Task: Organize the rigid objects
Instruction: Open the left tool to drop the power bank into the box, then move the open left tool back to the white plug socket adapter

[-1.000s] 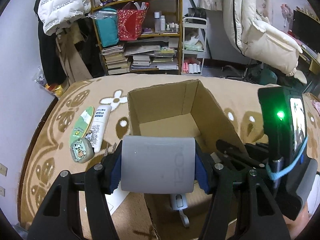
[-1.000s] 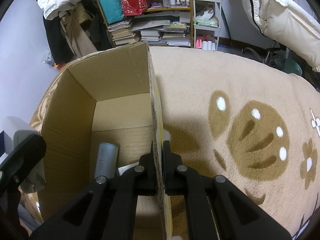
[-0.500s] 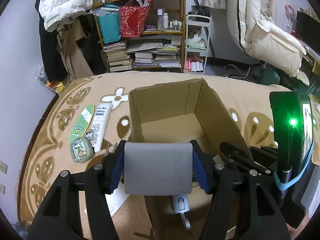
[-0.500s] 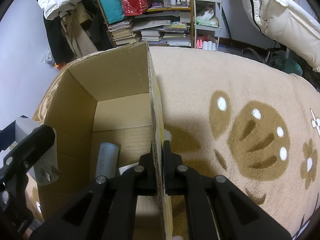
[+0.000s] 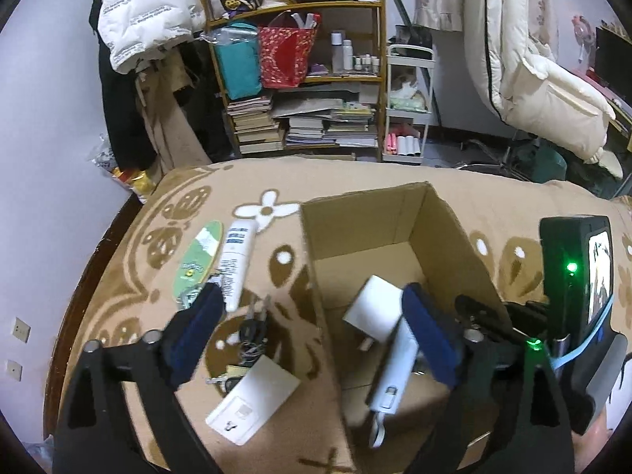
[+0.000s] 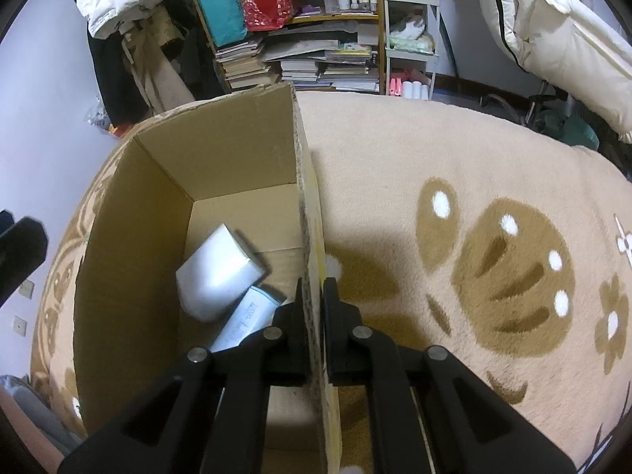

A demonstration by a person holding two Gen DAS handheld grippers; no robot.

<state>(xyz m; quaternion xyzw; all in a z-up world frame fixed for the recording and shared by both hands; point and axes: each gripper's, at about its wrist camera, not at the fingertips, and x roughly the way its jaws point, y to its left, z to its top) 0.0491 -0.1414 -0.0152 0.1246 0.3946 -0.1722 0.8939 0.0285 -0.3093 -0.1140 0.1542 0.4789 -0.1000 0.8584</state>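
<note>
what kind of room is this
Probably a lived-in bedroom or study: a cluttered wooden bookshelf stacked with books, a white puffer jacket hanging up, and a tan flower-patterned fleece blanket under the open cardboard box.

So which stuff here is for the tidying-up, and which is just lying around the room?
For the tidying:
cardboard box
grey charger block, in the box
white tube, on the blanket
keys
white card
left gripper, open
right gripper, clamping the box wall

Just lying about:
bookshelf
white jacket
</note>
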